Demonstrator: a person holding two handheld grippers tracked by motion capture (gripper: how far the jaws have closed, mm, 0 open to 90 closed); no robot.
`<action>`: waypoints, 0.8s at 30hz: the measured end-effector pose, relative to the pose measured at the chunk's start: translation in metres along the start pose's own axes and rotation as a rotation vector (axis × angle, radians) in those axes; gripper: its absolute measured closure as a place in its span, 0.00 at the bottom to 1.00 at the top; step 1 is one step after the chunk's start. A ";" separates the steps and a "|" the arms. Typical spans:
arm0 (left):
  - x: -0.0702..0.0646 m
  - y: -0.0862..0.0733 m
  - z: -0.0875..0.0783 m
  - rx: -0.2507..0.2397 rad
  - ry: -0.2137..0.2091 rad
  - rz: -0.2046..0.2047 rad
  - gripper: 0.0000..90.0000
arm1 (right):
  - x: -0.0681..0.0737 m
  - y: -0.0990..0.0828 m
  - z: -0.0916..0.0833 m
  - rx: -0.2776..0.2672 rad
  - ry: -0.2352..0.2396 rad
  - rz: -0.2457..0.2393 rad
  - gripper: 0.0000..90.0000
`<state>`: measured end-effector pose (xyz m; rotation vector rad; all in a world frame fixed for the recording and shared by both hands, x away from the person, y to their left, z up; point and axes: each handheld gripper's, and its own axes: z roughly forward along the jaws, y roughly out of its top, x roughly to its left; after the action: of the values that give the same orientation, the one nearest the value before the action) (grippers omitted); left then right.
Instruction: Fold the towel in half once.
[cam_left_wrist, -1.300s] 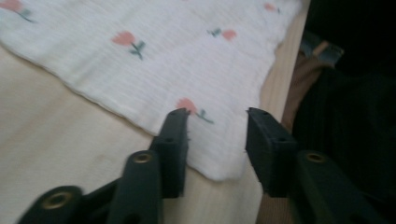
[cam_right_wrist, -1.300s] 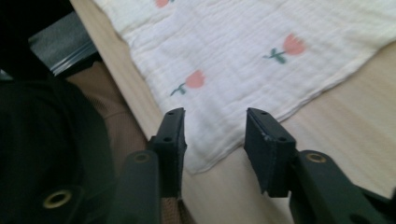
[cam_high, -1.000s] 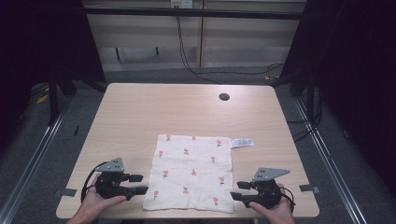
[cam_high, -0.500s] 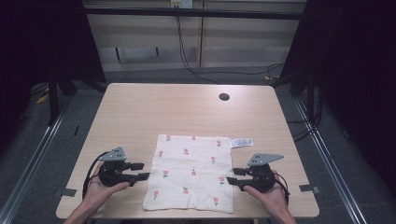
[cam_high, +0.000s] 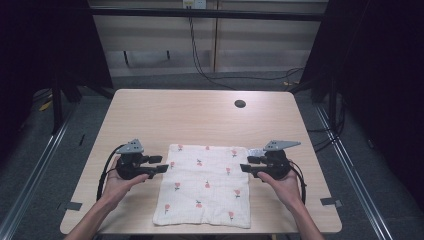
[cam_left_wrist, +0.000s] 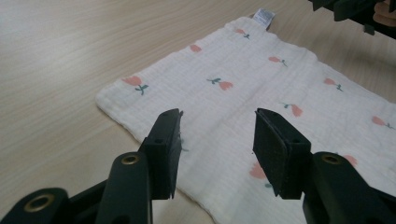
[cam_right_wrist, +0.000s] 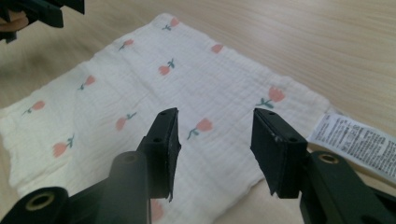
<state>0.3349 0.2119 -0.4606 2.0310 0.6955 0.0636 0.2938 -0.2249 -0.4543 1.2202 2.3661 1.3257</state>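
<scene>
Left gripper (cam_high: 161, 165) and right gripper (cam_high: 247, 164) flank cloth (cam_high: 205, 184), jaws apart, nothing held; left's have just been narrowing. Cloth lies flat mid-table: light, limp, likely bunches. Pinch far corners.

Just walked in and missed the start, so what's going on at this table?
A person holds a gripper in each hand at a flowered cloth lying flat on the table. The left gripper is at its left edge and the right gripper at its right edge. Both have open jaws, the left closing, and nothing is gripped yet.
</scene>
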 end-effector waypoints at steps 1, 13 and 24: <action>0.002 0.001 0.002 -0.009 -0.012 0.002 0.58 | -0.005 0.003 0.005 0.020 -0.011 0.000 0.58; 0.039 0.018 0.033 0.028 0.038 -0.063 0.61 | -0.052 0.023 0.045 0.050 -0.066 0.034 0.64; 0.065 0.021 0.045 0.056 0.082 -0.099 0.63 | -0.073 0.019 0.065 0.124 -0.126 0.061 0.72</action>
<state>0.4132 0.2016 -0.4824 2.0533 0.8569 0.0706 0.3850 -0.2312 -0.4950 1.3764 2.3700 1.0978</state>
